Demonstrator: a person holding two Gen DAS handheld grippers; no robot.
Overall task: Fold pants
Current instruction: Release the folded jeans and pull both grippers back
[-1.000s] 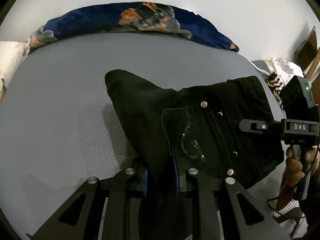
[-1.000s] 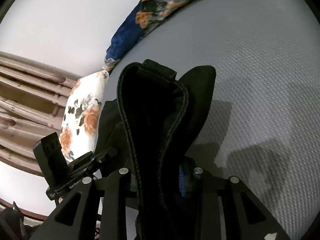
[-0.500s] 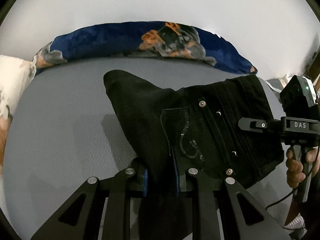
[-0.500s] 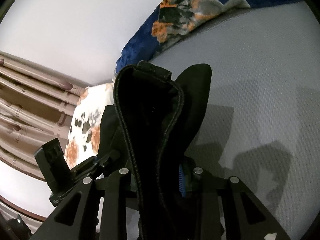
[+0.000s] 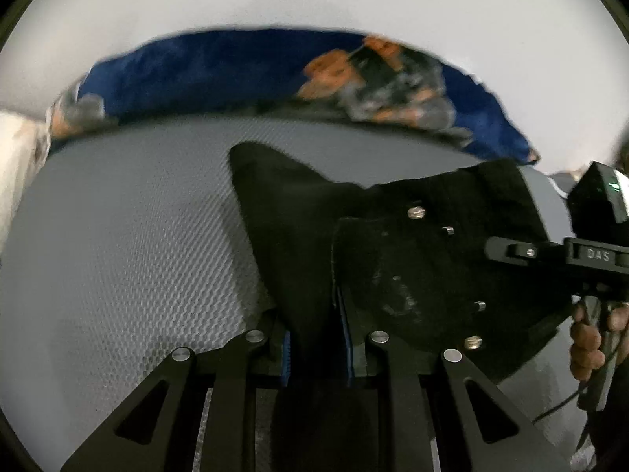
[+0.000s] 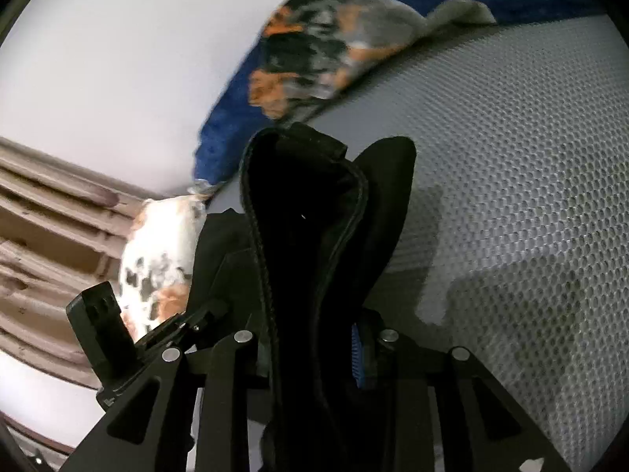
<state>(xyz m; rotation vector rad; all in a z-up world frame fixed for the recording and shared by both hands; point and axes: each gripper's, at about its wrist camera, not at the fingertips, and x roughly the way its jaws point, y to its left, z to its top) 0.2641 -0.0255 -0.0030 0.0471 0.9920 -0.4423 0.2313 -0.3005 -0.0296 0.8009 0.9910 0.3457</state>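
Black pants (image 5: 393, 259) with silver rivets and a back pocket hang stretched between my two grippers above the grey bed (image 5: 129, 244). My left gripper (image 5: 316, 348) is shut on one end of the waist part. My right gripper (image 6: 314, 348) is shut on the waistband (image 6: 310, 212), which stands up folded between its fingers. The right gripper also shows at the right edge of the left wrist view (image 5: 589, 255), held by a hand. The left gripper's body shows at lower left in the right wrist view (image 6: 102, 334). The pant legs are hidden.
A blue blanket with orange and grey print (image 5: 275, 74) lies along the far edge of the bed (image 6: 511, 181), against a white wall. A white floral pillow (image 6: 161, 259) lies at the bed's left end, with brown slatted furniture (image 6: 47, 236) behind it.
Both grippers, still shut on the pants, have moved toward the blue blanket and closer to the mattress. The blanket and the mattress weave look larger now.
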